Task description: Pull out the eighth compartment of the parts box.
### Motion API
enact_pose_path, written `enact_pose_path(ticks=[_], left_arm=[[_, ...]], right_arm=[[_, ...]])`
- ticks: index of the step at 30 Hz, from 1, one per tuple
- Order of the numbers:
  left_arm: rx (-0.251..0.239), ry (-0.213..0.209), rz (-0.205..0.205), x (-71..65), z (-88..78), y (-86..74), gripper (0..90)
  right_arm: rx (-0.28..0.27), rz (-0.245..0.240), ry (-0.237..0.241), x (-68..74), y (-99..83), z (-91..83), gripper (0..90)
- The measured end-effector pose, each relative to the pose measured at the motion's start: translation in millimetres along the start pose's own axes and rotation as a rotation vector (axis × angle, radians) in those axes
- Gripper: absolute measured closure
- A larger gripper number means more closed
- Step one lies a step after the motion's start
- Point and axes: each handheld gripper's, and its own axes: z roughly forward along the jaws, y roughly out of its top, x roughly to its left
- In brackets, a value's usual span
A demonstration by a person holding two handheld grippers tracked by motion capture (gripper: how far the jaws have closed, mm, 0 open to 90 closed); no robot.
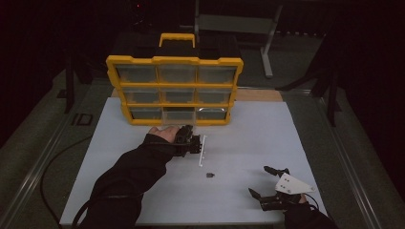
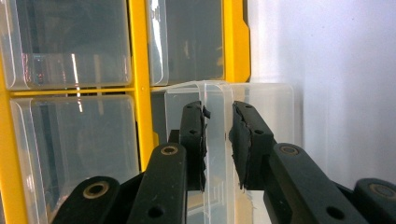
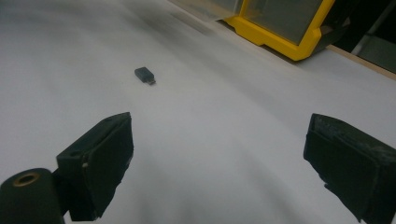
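Right tongs point(image 1: 267, 183) sit nearest, at 5 o'clock on the white surface point(image 1: 248, 129), jaws spread wide, nothing between them. Small dark adapter point(image 3: 144, 75) lies ahead of them, well apart, about 6 o'clock from the organizer.

Left tongs point(image 2: 218, 140) are up at 12 o'clock against the yellow drawer organizer point(image 1: 174, 88), closed down on the front lip of a clear drawer point(image 2: 219, 112) in the bottom row. Pads look pressed on the thin plastic wall from both sides. Drawer seems partly out of its slot; can't tell how far.

White strip point(image 1: 202, 150) lies just beside the left tongs, at their 3 o'clock.

Risks as I read it:
- Grip is on a thin, slick lip. Off-axis pull and the pads slide off.
- Drawer jams if pulled skewed, and the whole organizer drags or tips forward, since nothing braces it.
- Pulled out fully, the drawer drops off the front edge.
- Strip sits where the drawer would come out and could get knocked.
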Motion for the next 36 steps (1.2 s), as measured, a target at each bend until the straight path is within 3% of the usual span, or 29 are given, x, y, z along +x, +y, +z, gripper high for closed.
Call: enact_pose_path(ticks=[19, 24, 30, 31, 33, 34, 35, 36], left_arm=[[-0.024, 0.002, 0.008, -1.1, -0.8, -2.6, 74.4], [-0.033, -0.009, -0.009, -0.4, 0.0, -3.6, 73.1], [-0.01, -0.019, -0.008, -0.4, 1.8, -6.6, 60.0], [-0.009, -0.019, -0.019, -0.1, 1.7, -7.5, 53.6], [-0.009, -0.026, -0.046, 2.2, 0.6, -8.9, 49.1], [-0.014, -0.021, -0.065, 3.6, 0.1, -9.5, 40.7], [-0.016, -0.024, -0.085, 5.3, -0.6, -10.3, 40.7], [-0.026, -0.028, -0.129, 9.4, -2.4, -11.5, 33.3]], right_arm=[[0.0, 0.001, 0.001, 0.0, 0.1, 0.0, 8.3], [0.0, 0.001, 0.001, -0.2, 0.0, -0.1, 8.3], [0.0, 0.0, 0.0, -0.1, 0.0, -0.3, 8.3], [0.0, 0.001, 0.001, -0.2, 0.0, -0.4, 8.3], [0.0, 0.001, 0.001, -0.3, 0.0, -0.3, 8.3], [0.002, 0.002, 0.002, -0.1, -0.1, 0.1, 8.3], [0.002, 0.002, 0.002, -0.1, -0.1, 0.1, 8.3], [0.0, 0.002, 0.001, 0.0, 0.0, 0.2, 8.3]])
